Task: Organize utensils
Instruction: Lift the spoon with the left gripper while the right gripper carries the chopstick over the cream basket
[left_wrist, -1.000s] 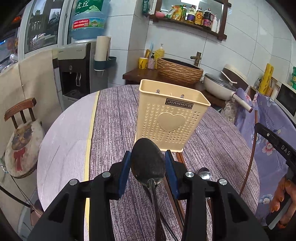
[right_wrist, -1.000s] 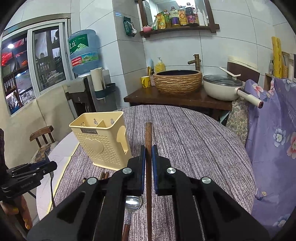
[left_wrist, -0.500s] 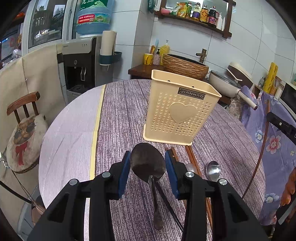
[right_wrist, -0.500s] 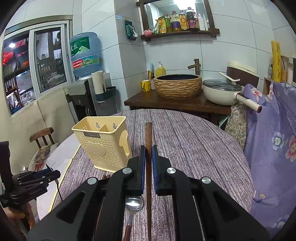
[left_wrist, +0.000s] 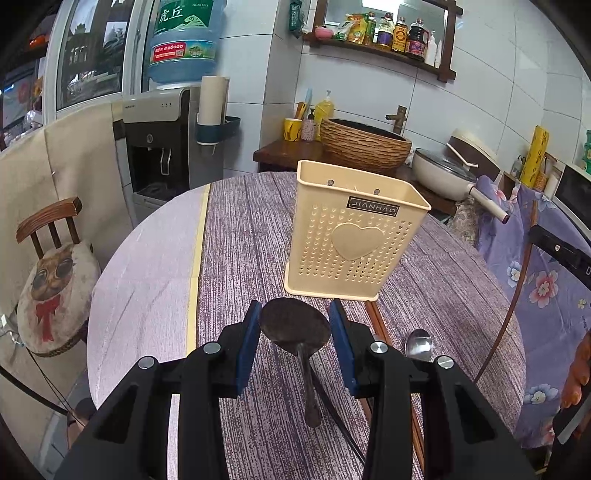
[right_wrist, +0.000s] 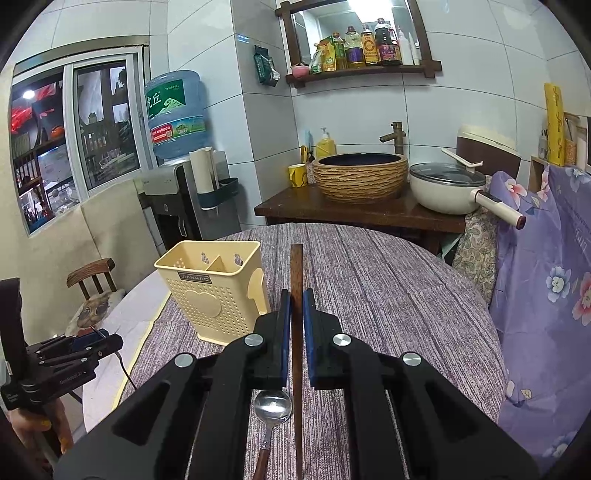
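Utensils come first: our left gripper (left_wrist: 294, 328) clamps a dark metal spoon (left_wrist: 294, 325) by its bowl, handle trailing back toward the lower frame edge. Our right gripper (right_wrist: 294, 321) pinches a long brown wooden chopstick (right_wrist: 296, 266), its axis running straight up the frame. Centre frame in the left view, directly ahead of the spoon, stands the cream perforated plastic utensil holder (left_wrist: 354, 236), labelled "JIANHAO"; we judge the left nearer. A silver spoon (right_wrist: 272, 406) lies on the purple tablecloth (right_wrist: 388, 288).

A water dispenser (left_wrist: 162, 147), wooden chair (left_wrist: 51, 236) and lidded pan (right_wrist: 447, 188) surround the table.
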